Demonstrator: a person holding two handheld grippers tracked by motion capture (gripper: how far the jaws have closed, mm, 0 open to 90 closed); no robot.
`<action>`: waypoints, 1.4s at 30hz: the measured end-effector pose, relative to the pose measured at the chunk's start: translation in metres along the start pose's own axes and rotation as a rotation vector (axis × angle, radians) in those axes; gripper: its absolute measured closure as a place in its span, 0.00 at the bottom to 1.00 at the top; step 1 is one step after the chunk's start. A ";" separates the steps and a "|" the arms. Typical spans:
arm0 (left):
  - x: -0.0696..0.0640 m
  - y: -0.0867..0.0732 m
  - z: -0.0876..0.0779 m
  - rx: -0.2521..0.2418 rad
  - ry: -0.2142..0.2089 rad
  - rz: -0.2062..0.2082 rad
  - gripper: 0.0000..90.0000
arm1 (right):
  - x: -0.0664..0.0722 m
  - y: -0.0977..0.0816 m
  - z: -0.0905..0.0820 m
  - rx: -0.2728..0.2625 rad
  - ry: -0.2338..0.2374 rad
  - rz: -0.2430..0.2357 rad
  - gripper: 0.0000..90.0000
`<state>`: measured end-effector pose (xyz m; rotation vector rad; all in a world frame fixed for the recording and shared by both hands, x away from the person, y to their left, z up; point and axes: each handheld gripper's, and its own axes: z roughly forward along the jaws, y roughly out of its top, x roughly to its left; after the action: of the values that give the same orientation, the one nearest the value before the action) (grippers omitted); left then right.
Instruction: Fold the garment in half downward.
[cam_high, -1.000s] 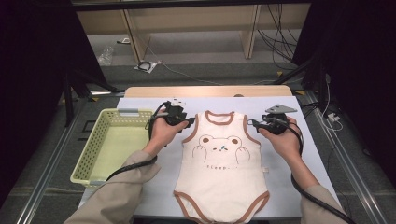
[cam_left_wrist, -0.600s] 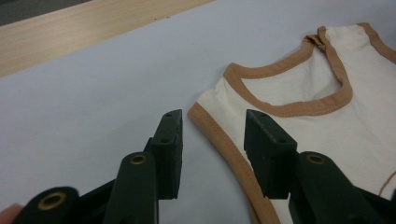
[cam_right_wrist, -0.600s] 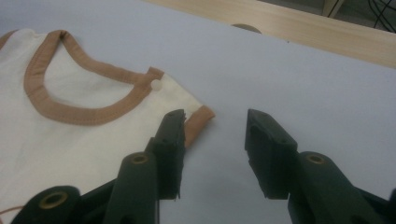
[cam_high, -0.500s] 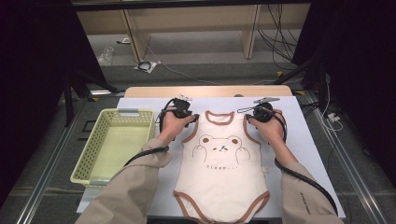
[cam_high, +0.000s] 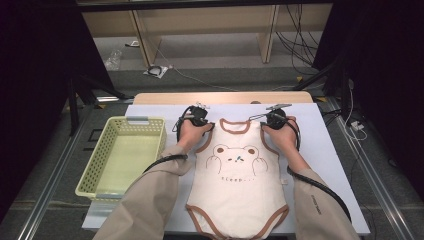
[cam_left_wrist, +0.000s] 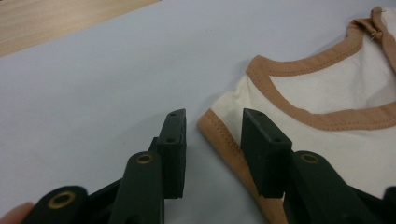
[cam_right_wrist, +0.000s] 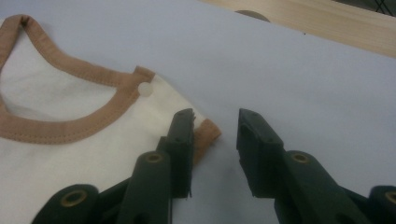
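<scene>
A cream baby bodysuit (cam_high: 237, 185) with brown trim and a bear print lies flat on the table's pale sheet (cam_high: 325, 150). My left gripper (cam_high: 197, 117) is at its left shoulder and my right gripper (cam_high: 275, 119) at its right shoulder. In the left gripper view, the left gripper (cam_left_wrist: 212, 123) is open and straddles the brown shoulder hem of the bodysuit (cam_left_wrist: 327, 93). Its jaws have just been closing. In the right gripper view, the right gripper (cam_right_wrist: 215, 123) is open around the shoulder corner of the bodysuit (cam_right_wrist: 70, 158), near a white snap (cam_right_wrist: 145, 89). Its jaws have also just been closing.
A yellow-green plastic basket (cam_high: 90, 175) stands on the table's left side, with nothing seen in it. The bare wooden table edge (cam_high: 225, 97) runs along the far side of the sheet. Cables and shelf legs are on the floor beyond.
Both hands moved inward and down onto the bodysuit's shoulders, beside the neckline. The right hand shifted more, from out by the armhole.
</scene>
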<state>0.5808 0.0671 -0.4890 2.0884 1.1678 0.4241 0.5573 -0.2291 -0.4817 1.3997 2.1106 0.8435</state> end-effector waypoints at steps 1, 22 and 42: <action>-0.001 0.000 0.001 -0.003 0.000 0.006 0.69 | 0.000 0.000 0.001 -0.002 0.000 0.000 0.76; -0.008 0.001 0.001 0.000 -0.023 0.018 0.93 | 0.002 -0.001 0.004 -0.004 0.048 0.072 0.97; -0.005 0.009 -0.018 -0.104 -0.048 -0.078 0.97 | 0.000 0.001 -0.012 -0.065 0.037 0.102 0.99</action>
<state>0.5732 0.0676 -0.4700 1.9470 1.1706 0.3876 0.5502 -0.2312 -0.4727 1.4785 2.0343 0.9761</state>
